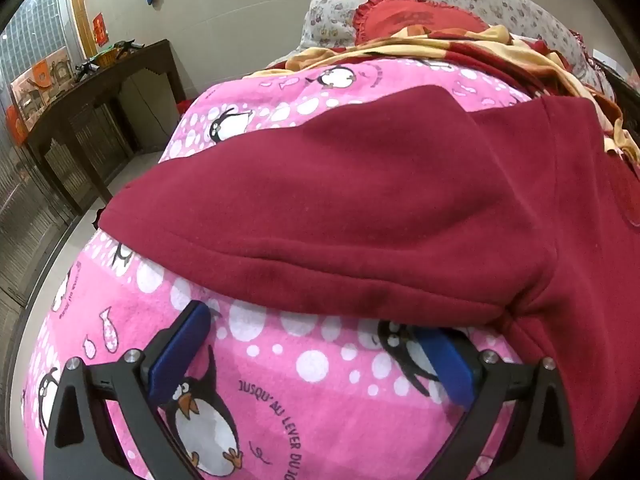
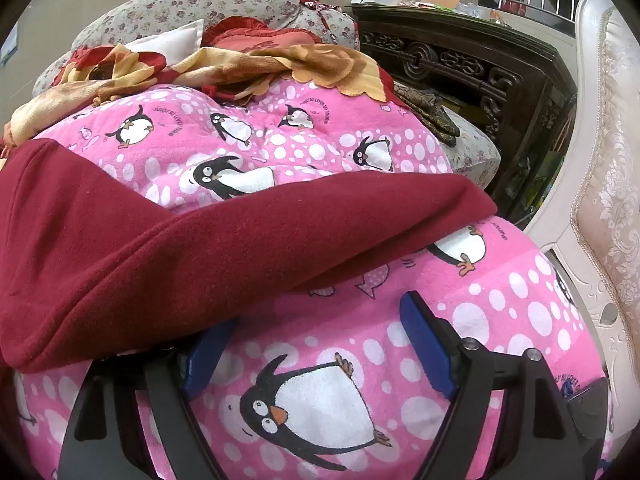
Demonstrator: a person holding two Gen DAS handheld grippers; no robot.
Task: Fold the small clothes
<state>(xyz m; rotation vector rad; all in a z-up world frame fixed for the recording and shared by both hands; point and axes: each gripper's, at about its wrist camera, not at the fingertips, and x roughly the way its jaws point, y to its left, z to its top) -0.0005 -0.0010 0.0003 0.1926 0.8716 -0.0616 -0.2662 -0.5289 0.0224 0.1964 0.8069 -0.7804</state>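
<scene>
**Dark red fleece garment waiting on a penguin blanket**

A dark red garment (image 1: 360, 200) lies across the middle of both views, on a pink penguin blanket (image 1: 280, 380). The left gripper (image 1: 316, 344) and right gripper (image 2: 316, 344) sit low in their frames, jaws spread wide, gripping nothing. The fabric looks soft, thick, light and floppy, likely to sag when lifted. The stitched hem nearest the fingers seems the best place to pinch.
</scene>
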